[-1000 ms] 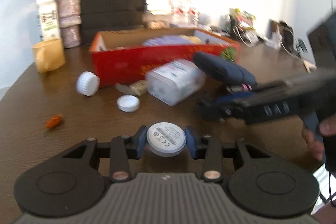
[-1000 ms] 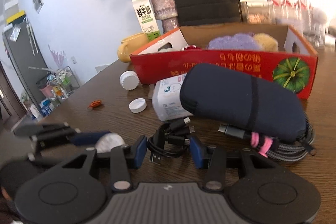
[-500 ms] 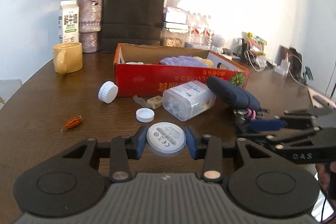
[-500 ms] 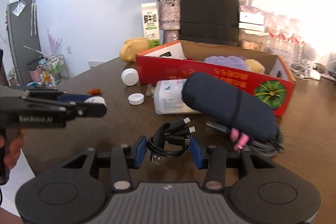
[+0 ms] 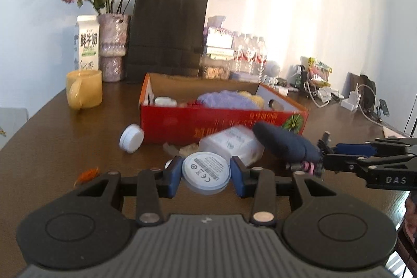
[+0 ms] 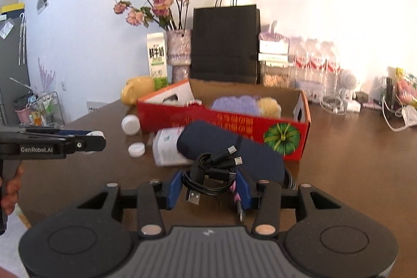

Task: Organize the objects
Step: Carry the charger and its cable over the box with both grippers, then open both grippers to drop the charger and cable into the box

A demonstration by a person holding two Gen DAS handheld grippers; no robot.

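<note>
White round disc (image 5: 206, 172) is clamped in the left gripper (image 5: 206, 175); right gripper (image 6: 210, 186) pinches a coiled black cable (image 6: 208, 175)

black paper bag (image 5: 166, 35) | vase of dried roses (image 5: 112, 48) | milk carton (image 5: 86, 42) | water bottles (image 6: 318, 61)

Dark wooden table (image 5: 52, 147): red box (image 5: 221, 121), mug (image 5: 84, 91).

Ahead of my left jaws, the clear plastic tub (image 5: 230, 145) is smeared by blur, its label unreadable, and the round disc (image 5: 206, 171) I pinch hides its near side. Beyond my right jaws the coiled black cable (image 6: 208, 177) covers the near end of the dark pouch (image 6: 232, 153). The print on the red box (image 6: 234, 121) is too blurred to read.
</note>
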